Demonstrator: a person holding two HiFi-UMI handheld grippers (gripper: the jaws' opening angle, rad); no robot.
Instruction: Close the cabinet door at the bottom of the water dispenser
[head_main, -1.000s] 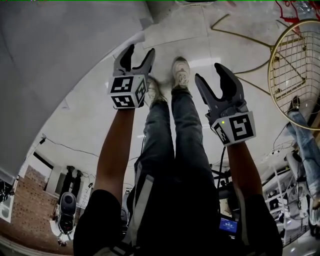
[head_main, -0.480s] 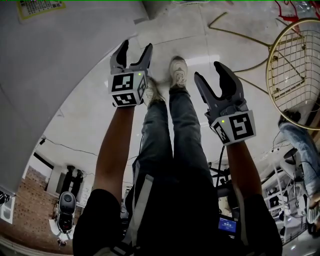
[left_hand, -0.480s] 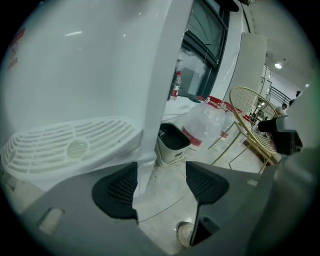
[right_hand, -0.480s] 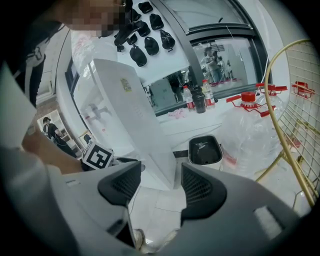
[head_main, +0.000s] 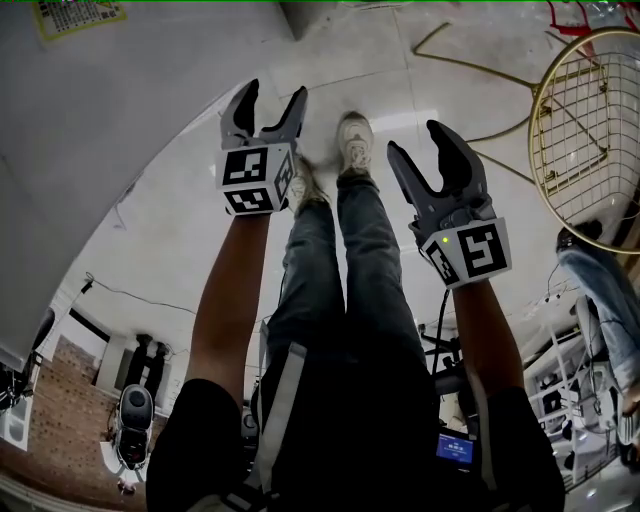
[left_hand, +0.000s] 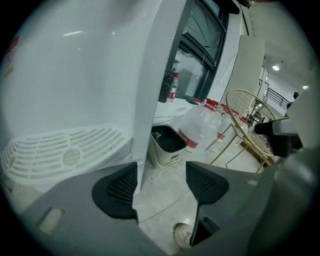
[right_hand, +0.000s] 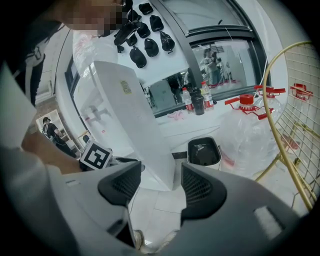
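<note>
The white water dispenser (head_main: 90, 130) fills the left of the head view. In the left gripper view its body (left_hand: 75, 85) is close, with a vent grille (left_hand: 65, 155) low on that side. I cannot make out the cabinet door in any view. My left gripper (head_main: 271, 98) is open and empty beside the dispenser. In its own view the left gripper (left_hand: 160, 186) has the dispenser's corner edge lined up just beyond its left pad. My right gripper (head_main: 418, 142) is open with nothing between its jaws. The right gripper (right_hand: 161, 189) faces the dispenser (right_hand: 135, 125) from further off.
The person's legs and shoes (head_main: 357, 140) stand on the tiled floor between the grippers. A small white bin with a black liner (left_hand: 165, 145) and a big clear water bottle (left_hand: 200, 127) sit past the dispenser. A gold wire frame (head_main: 590, 120) stands at the right.
My left gripper has edged slightly up the picture and its jaws stand a little wider. A yellow sticker on the dispenser has come into view at the top left. The right gripper has kept still.
</note>
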